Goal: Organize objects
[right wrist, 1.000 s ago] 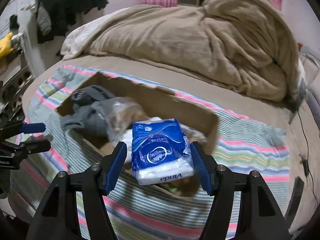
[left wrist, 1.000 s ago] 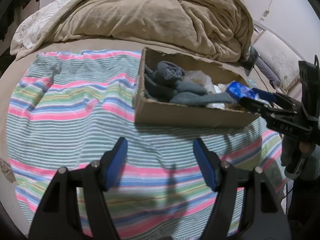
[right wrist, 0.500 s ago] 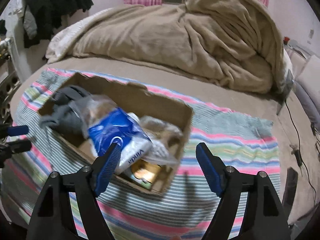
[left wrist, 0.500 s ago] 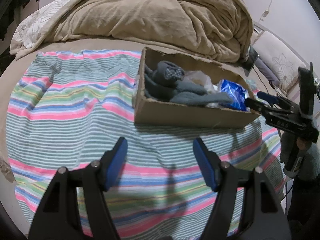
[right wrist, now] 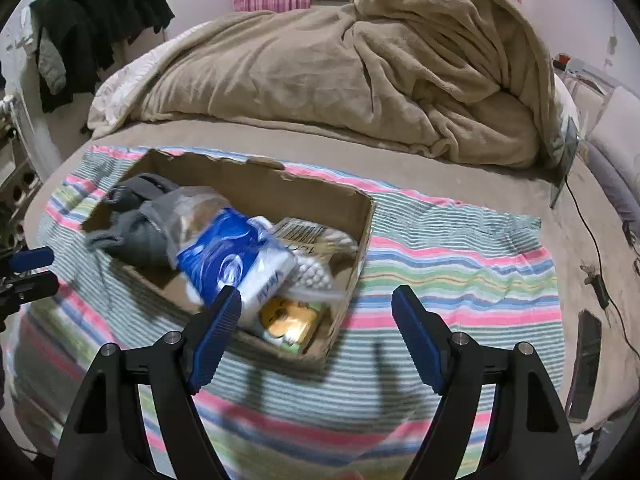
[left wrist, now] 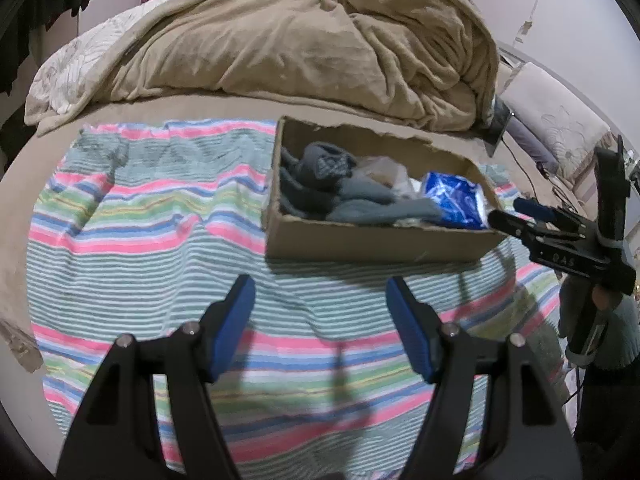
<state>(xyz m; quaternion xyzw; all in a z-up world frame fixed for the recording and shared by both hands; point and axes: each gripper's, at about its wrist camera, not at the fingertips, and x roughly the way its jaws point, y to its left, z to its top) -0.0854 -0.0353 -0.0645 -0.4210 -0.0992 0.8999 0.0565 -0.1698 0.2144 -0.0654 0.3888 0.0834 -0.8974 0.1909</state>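
A cardboard box [left wrist: 372, 242] [right wrist: 360, 224] sits on a striped towel [left wrist: 152, 240] [right wrist: 460, 256] on the bed. A blue tissue pack [right wrist: 236, 260] [left wrist: 452, 200] lies in it on top of grey socks [left wrist: 340, 196] [right wrist: 136, 224], a clear bag [right wrist: 192, 208] and other small items. My right gripper [right wrist: 316, 328] is open and empty, just in front of the box; it also shows in the left wrist view [left wrist: 516, 212] at the box's right end. My left gripper [left wrist: 320, 320] is open and empty over the towel, in front of the box.
A bunched tan blanket [left wrist: 304, 48] [right wrist: 360, 72] covers the far half of the bed. Dark clothes [right wrist: 100, 12] hang at the left wall. A cable [right wrist: 600, 248] runs over the bed's right side, near a pillow [left wrist: 556, 124].
My right gripper opened and let the blue tissue pack drop into the box, then drew back toward me. My left gripper has stayed still.
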